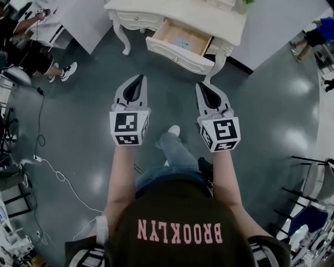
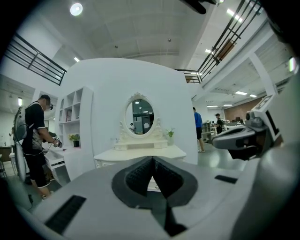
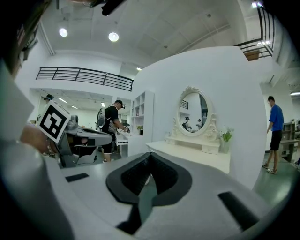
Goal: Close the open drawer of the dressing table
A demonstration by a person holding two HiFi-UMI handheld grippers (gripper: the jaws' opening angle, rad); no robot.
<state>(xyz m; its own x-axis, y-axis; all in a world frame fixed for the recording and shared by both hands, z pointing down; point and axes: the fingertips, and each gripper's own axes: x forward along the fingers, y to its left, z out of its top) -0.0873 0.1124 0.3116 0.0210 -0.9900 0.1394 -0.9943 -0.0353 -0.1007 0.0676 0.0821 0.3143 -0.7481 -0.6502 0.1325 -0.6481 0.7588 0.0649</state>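
A person stands on a grey floor (image 1: 261, 120) facing a white dressing table (image 1: 182, 13), one gripper in each hand, both held near the body and well short of the furniture. The head view alone shows the task's drawer (image 1: 180, 44): it is pulled out at the table's right side toward the person, its pale wood inside showing, with neither gripper touching it.

The left gripper (image 1: 139, 78) and right gripper (image 1: 201, 85) point toward the table, side by side. Each gripper's own view shows its dark ribbed pads meeting at the tips with nothing between them, so the left gripper (image 2: 152, 159) and the right gripper (image 3: 149, 159) are both closed and empty. In those two views each gripper's grey body covers the table front, so the drawer cannot be made out there.

The gripper views add what the head view cuts off: an oval mirror (image 2: 139, 116) in a carved white frame standing at the far edge of the tabletop, and a small potted plant (image 2: 170, 134) to its right. They also show a white shelf unit (image 2: 70, 115) at far left, where a person in black (image 2: 35, 136) stands at a counter. A person in a blue top (image 3: 273, 126) stands at far right. In the head view, a white cable (image 1: 52, 167) trails across the floor at left.
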